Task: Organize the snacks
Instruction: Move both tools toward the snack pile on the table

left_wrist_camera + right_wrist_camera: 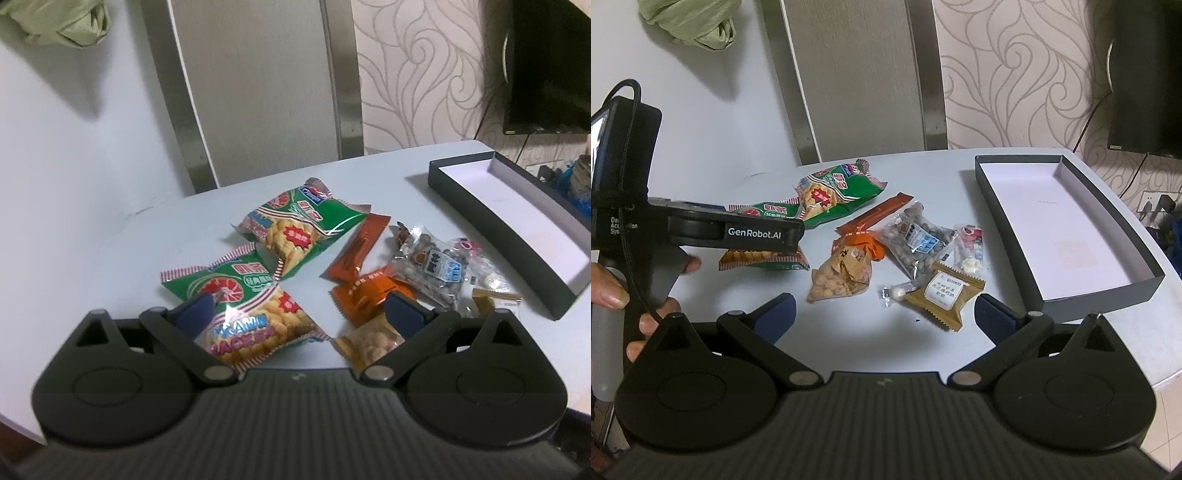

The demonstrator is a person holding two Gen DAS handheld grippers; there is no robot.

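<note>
Left gripper (pixel 299 314) spread wide, near prawn cracker packet (pixel 255 325) between its fingers, right gripper (pixel 884 314) spread, unladen

Spread across the table (pixel 960 354) in a loose heap: two cracker bags (pixel 834 194) at left, nut packets (pixel 916 240) mid-table, small sweets (pixel 969 247) just right of those. Further right, apart from the heap, an open box (pixel 1137 229). Behind the table, perhaps a chair back (pixel 857 74).

"GenRobot.AI" on left gripper (pixel 790 236); seemingly "PRAWN CRACKER" on green packet (pixel 255 325).
</note>
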